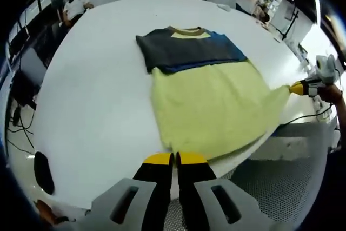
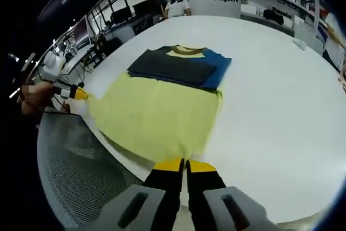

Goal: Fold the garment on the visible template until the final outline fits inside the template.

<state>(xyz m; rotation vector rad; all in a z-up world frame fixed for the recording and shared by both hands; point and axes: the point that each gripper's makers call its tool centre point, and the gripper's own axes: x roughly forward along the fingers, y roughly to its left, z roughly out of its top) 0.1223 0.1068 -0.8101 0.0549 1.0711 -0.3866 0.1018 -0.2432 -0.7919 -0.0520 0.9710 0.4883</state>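
A T-shirt (image 1: 213, 106) lies flat on the white table (image 1: 97, 96), with a pale yellow body, a dark grey and blue top part (image 1: 189, 50) and a tan collar. My left gripper (image 1: 174, 159) is shut on one corner of the yellow hem at the table's near edge. In the left gripper view my right gripper (image 1: 297, 87) is shut on the other hem corner, pulling it taut. In the right gripper view the T-shirt (image 2: 157, 106) stretches away from my right gripper (image 2: 184, 164), which pinches the hem. The left gripper (image 2: 80, 94) holds the far corner there.
A perforated grey surface (image 1: 275, 182) lies below the table's edge. A person (image 2: 175, 5) sits beyond the far end of the table. Shelves and desks line the room behind. A hand (image 2: 35, 96) holds the left gripper. Cables (image 1: 19, 128) trail on the floor.
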